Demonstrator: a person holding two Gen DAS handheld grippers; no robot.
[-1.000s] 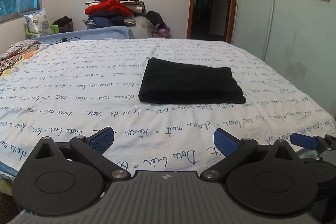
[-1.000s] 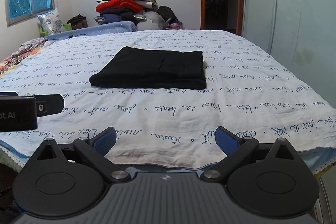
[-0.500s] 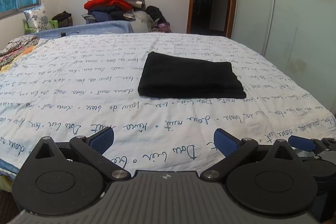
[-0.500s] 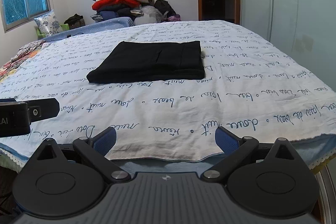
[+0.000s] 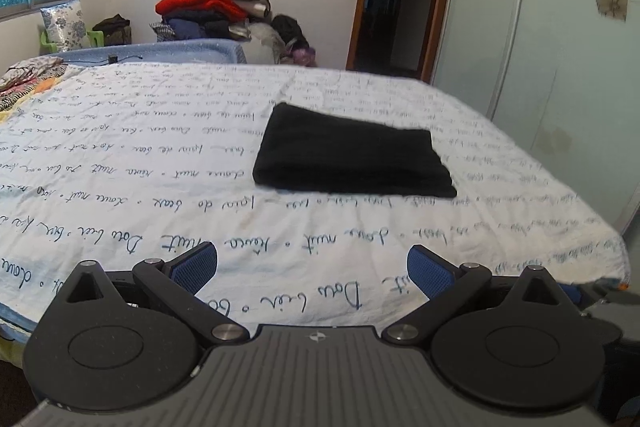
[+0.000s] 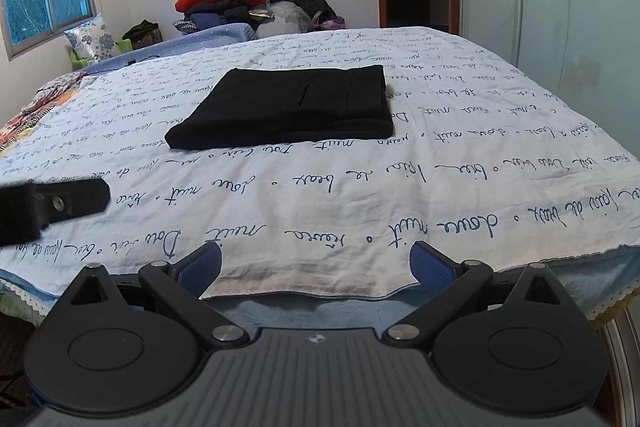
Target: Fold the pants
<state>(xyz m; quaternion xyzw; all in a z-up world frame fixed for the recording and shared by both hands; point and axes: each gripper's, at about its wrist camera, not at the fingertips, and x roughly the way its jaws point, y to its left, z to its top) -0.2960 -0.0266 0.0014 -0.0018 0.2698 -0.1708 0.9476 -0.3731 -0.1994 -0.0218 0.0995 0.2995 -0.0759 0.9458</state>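
Black pants [image 5: 352,155] lie folded into a flat rectangle on the bed, on the white sheet with blue handwriting [image 5: 120,163]. They also show in the right wrist view [image 6: 292,107]. My left gripper [image 5: 312,265] is open and empty, low over the near edge of the bed, well short of the pants. My right gripper [image 6: 316,265] is open and empty, at the bed's front edge, also apart from the pants. Part of the left gripper's body [image 6: 52,205] shows at the left of the right wrist view.
A pile of clothes [image 5: 212,7] stands against the far wall. A flowered pillow [image 5: 64,25] sits by the window at far left. A wardrobe with sliding doors [image 5: 560,67] runs along the right side. An open doorway [image 5: 396,3] is at the back.
Both grippers have drawn back and tilted a little; the pants sit slightly farther away in both views. The pants have not moved. Both grippers stay open.
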